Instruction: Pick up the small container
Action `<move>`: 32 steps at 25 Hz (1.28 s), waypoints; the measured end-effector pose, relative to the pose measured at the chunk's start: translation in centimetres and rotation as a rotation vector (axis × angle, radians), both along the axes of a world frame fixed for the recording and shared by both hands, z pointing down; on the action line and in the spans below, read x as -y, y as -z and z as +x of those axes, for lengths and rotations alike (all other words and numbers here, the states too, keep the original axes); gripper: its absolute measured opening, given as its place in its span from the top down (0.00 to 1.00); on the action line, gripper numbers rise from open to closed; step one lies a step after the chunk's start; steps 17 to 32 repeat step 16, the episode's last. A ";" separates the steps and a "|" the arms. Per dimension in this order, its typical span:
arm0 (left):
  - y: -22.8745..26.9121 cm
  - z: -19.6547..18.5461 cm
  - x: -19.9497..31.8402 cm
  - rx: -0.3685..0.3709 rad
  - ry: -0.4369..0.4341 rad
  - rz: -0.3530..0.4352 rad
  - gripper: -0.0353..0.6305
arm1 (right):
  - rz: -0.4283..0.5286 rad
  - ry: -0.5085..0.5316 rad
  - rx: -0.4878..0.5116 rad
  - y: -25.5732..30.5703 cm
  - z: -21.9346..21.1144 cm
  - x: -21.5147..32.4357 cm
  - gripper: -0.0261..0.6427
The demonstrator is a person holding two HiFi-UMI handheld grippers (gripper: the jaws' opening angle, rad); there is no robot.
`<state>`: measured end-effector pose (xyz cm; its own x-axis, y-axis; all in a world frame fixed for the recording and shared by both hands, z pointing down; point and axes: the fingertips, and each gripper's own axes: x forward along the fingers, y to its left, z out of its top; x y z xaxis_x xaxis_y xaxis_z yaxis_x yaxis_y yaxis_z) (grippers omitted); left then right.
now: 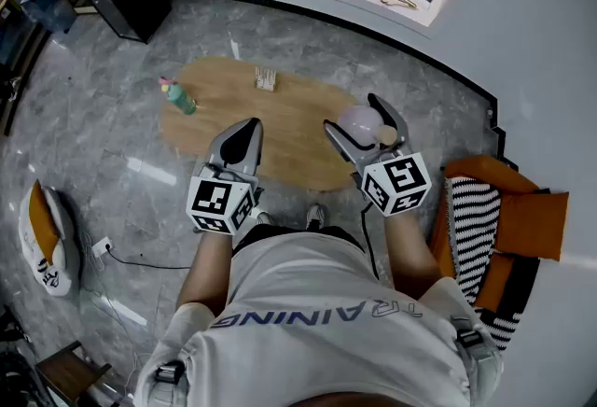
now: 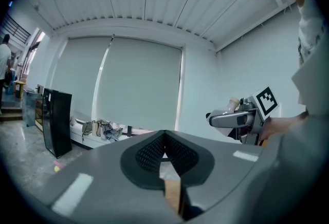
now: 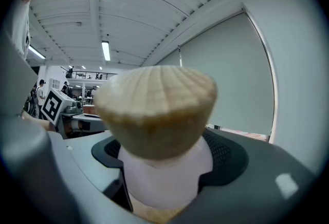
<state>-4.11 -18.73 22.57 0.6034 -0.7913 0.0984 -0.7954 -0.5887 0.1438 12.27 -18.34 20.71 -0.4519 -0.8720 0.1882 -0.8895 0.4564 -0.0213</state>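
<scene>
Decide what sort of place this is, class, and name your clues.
Probably a lounge-style corner inside a larger workspace: an oval wooden table, striped and orange cushions beside it, and an open hall with a balcony and people behind.

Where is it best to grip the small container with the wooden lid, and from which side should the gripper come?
Grip the pale body of the small container just under the wooden lid, coming across it from the side, as the right gripper does now. The lid is wider than the body, so it likely acts as a stop against slipping through the jaws.
</scene>
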 end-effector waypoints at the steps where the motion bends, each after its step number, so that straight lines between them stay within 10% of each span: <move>1: 0.0 0.0 0.1 0.001 -0.001 -0.001 0.95 | 0.001 0.000 0.000 0.0 0.0 0.1 0.31; 32: 0.4 0.3 1.2 0.007 -0.015 0.005 0.95 | -0.006 0.009 0.014 -0.1 -0.3 1.2 0.31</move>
